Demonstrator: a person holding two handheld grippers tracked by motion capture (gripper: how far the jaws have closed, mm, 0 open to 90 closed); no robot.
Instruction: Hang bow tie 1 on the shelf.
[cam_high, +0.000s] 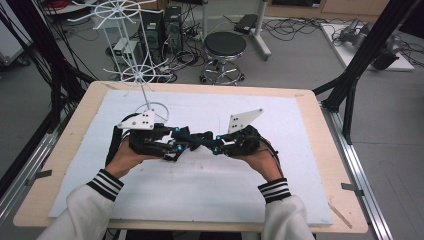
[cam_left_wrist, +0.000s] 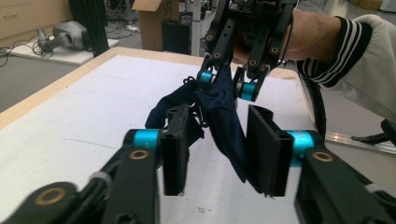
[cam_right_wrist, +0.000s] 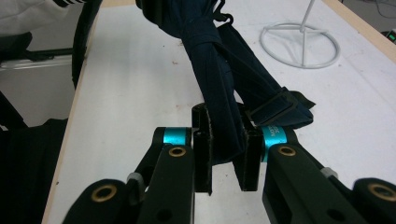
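A dark navy cloth (cam_left_wrist: 219, 112) with thin straps hangs bunched between the two grippers above the white mat. My right gripper (cam_right_wrist: 226, 154) is shut on one end of it, the fabric squeezed between its pads; from the left gripper view that right gripper (cam_left_wrist: 227, 81) comes in from the top. The left gripper (cam_left_wrist: 219, 135) stands open around the hanging cloth, which drapes down close to one pad (cam_left_wrist: 266, 149) with a gap on the other side. In the high view the left gripper (cam_high: 175, 145) and right gripper (cam_high: 215, 142) meet tip to tip at mid-table with the cloth (cam_high: 197, 137) between them.
A white wire rack (cam_high: 145, 85) stands on a ring base (cam_right_wrist: 301, 39) at the back left of the white mat (cam_high: 200, 195). Behind the wooden table edge (cam_high: 210, 86) are a black stool (cam_high: 225, 47) and floor cables. Black frame posts (cam_high: 360, 60) rise at the right.
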